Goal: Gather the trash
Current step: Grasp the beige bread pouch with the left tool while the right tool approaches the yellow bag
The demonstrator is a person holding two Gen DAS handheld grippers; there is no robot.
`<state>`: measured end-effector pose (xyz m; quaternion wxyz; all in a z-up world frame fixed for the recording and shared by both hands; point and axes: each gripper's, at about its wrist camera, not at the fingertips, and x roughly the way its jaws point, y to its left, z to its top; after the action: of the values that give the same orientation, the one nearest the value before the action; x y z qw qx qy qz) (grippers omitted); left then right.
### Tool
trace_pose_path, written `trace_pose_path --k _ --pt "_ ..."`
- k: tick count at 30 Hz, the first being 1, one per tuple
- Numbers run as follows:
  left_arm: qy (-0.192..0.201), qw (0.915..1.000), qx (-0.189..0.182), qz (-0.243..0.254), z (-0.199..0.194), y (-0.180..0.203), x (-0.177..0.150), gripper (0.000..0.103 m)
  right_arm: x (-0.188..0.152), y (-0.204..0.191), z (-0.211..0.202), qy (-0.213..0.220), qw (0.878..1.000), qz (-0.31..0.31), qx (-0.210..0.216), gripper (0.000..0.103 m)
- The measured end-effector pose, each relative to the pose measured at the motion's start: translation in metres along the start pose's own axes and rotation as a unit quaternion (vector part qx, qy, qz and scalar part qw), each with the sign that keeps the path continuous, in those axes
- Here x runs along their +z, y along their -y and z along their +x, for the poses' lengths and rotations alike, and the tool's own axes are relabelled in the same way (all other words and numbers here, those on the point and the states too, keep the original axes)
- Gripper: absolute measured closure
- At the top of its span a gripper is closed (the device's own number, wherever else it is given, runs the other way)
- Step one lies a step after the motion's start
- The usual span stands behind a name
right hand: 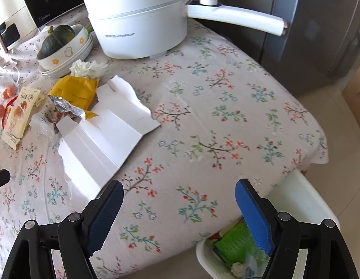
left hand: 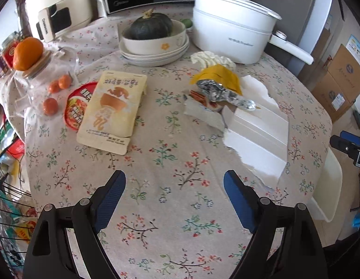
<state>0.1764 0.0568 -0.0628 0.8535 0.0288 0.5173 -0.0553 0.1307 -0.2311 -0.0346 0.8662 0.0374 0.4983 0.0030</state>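
Nearest the viewer, the left gripper (left hand: 174, 184) hung over bare flowered tablecloth (left hand: 170, 211) with its blue-padded jaws spread wide and nothing between them. The right gripper (right hand: 180, 196) was likewise released and empty, poised over the cloth's near corner.

All places below are given from the torn white cardboard (left hand: 256, 137), which lay flat on the cloth. Below the table edge, on the near right of the cardboard, stood a white bin (right hand: 303, 200) already holding green packaging (right hand: 235, 239) and crumpled scraps.

Touching the cardboard's far end lay the trash pile: crumpled foil wrapper (left hand: 224, 94) resting on a yellow packet (left hand: 220, 78), with a crumpled white tissue (left hand: 209, 59) just behind. To the cardboard's left lay a cream snack pouch (left hand: 112, 110), overlapping a red noodle-cup lid (left hand: 75, 107).

Farther left sat small oranges (left hand: 57, 86) beside a glass jar (left hand: 44, 69). Beyond the cardboard stood a white electric pot (left hand: 231, 28) and a dark green squash (left hand: 149, 25) in a stack of white bowls (left hand: 156, 46).
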Motion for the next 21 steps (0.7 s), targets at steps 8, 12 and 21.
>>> trace_pose_path --k 8,12,21 --pt "0.007 0.9964 0.023 -0.081 0.023 -0.075 0.019 0.015 0.027 -0.047 0.039 -0.017 0.999 -0.034 0.010 0.019" --pt "0.037 0.9920 0.014 -0.120 0.033 -0.107 0.029 0.015 0.044 -0.065 0.061 -0.021 0.999 -0.039 0.019 0.019" --pt "0.069 0.9890 -0.002 -0.131 0.071 -0.140 0.045 0.016 0.074 -0.116 0.106 -0.006 0.996 -0.069 0.054 0.019"
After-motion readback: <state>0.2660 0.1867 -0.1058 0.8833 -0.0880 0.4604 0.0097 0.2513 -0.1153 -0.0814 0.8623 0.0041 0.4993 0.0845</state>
